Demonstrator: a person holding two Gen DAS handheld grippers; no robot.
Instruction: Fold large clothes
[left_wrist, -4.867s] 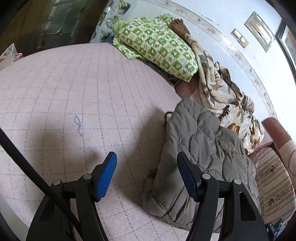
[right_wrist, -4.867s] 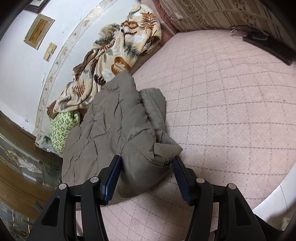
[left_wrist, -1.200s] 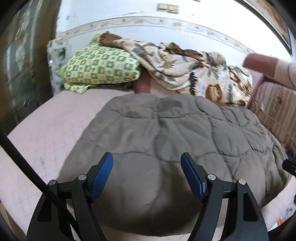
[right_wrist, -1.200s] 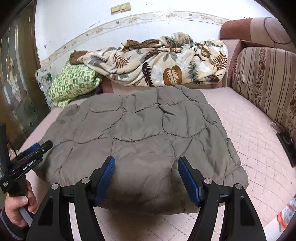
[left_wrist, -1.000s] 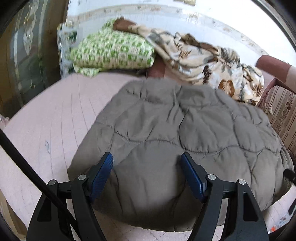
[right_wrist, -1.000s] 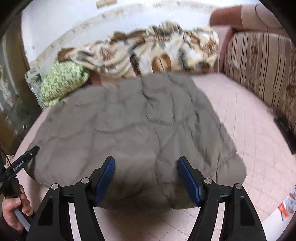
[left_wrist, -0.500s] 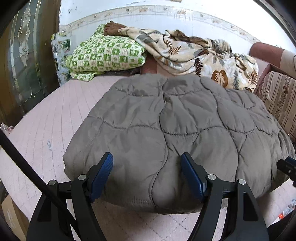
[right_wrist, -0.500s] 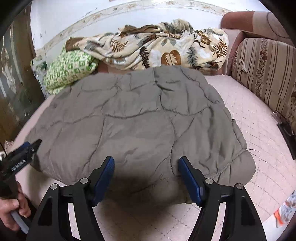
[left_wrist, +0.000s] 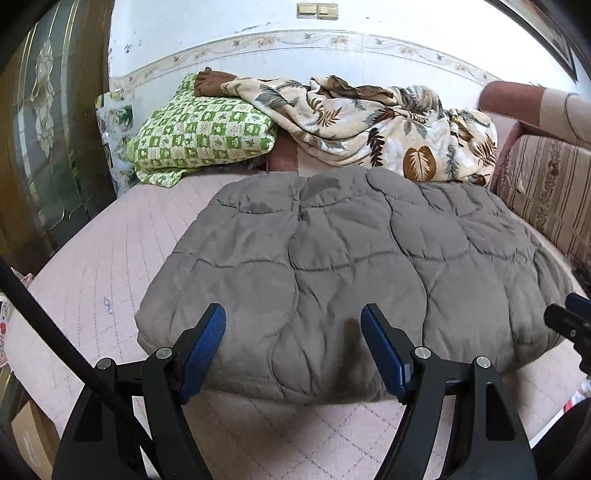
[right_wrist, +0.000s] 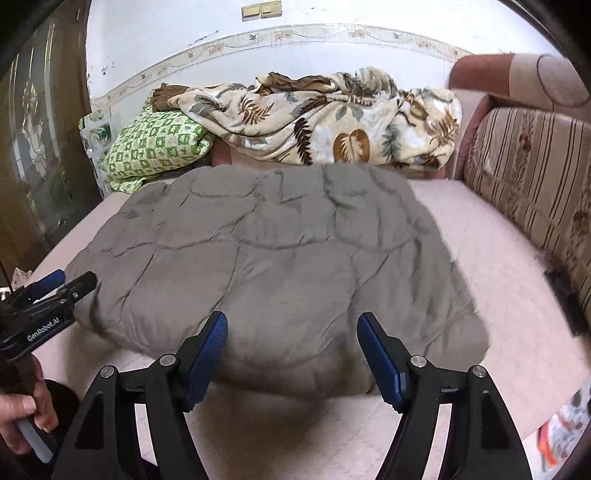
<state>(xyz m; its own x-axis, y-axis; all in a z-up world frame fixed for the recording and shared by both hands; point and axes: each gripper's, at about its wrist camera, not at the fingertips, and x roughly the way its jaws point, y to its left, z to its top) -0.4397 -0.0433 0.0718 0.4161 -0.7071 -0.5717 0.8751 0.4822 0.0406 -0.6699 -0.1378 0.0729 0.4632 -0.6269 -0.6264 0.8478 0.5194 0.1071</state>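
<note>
Both claws hung released over the near edge of the bed, nothing between the pads. Left claw (left_wrist: 293, 349) sat above the near-left part of the quilted grey jacket (left_wrist: 343, 266), its blue pads (left_wrist: 205, 343) clear of the fabric. Right claw (right_wrist: 291, 354) was the same over the near-right part of the jacket, jaws wide and empty. The left claw also showed at the left edge of the right view, gripped by a hand (right_wrist: 22, 417).

The jacket lay on the pink quilted mattress (left_wrist: 92, 266), roughly centred, near hem close to the front edge. It read as a flat, puffy, roughly rectangular slab; no sleeves or collar visible, so my guess is those were already tucked under or inside. I'd judge at least one fold done, with one more halving plus squaring-up possibly left. Can't tell from here how many layers were stacked.

Orientation: long axis ran left-right across both views, parallel to the front edge of the bed; short axis pointed away toward the wall. Which end was collar or hem, can't tell.

Beyond it: green checked pillow (left_wrist: 199, 136) at far left, leaf-print blanket (left_wrist: 373, 125) bunched along the wall, both apart from the jacket. Striped sofa cushion (right_wrist: 532, 173) on the right.
</note>
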